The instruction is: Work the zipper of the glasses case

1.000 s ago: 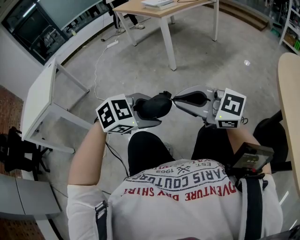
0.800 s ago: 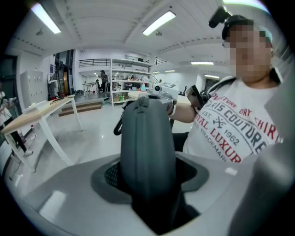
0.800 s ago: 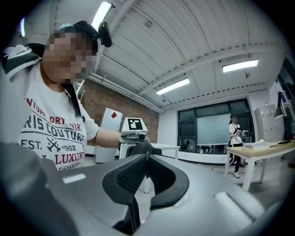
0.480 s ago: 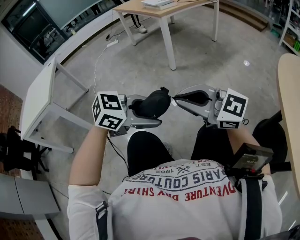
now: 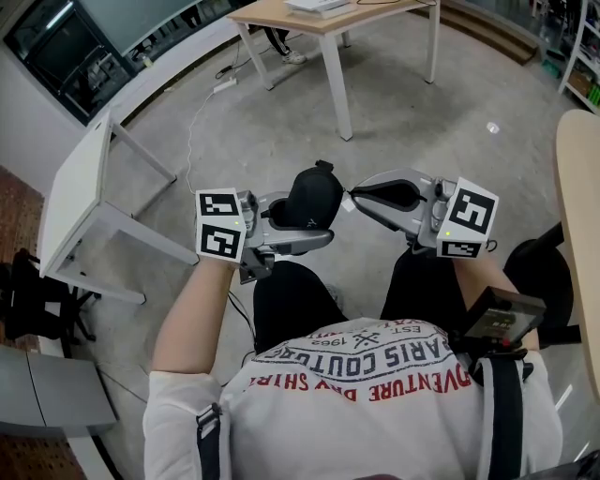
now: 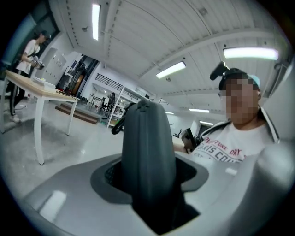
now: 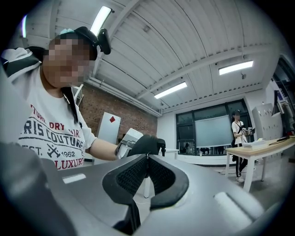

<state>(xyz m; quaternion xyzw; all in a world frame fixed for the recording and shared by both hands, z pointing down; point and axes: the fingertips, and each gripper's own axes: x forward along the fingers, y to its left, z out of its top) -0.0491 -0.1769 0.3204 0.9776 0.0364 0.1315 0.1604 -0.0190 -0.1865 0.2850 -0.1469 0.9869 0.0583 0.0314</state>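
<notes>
A black glasses case (image 5: 314, 197) is held in the air above the person's lap. My left gripper (image 5: 298, 223) is shut on it, its jaws clamping the lower half. In the left gripper view the case (image 6: 147, 147) stands nearly upright between the jaws. My right gripper (image 5: 349, 201) meets the case's right end and is pinched shut on the small zipper pull (image 5: 345, 202). In the right gripper view the ribbed pads (image 7: 133, 177) close on a thin strip, with the case (image 7: 146, 144) just beyond the tips.
A white side table (image 5: 80, 202) stands at the left and a wooden-topped table (image 5: 309, 19) at the back. A curved wooden tabletop (image 5: 577, 216) runs along the right edge. A cable (image 5: 192, 131) lies on the concrete floor. Another person (image 7: 239, 133) stands by a table.
The left gripper has rolled and shifted a little to the right, tipping the case more upright. The right gripper has stayed almost in place at the case's right end.
</notes>
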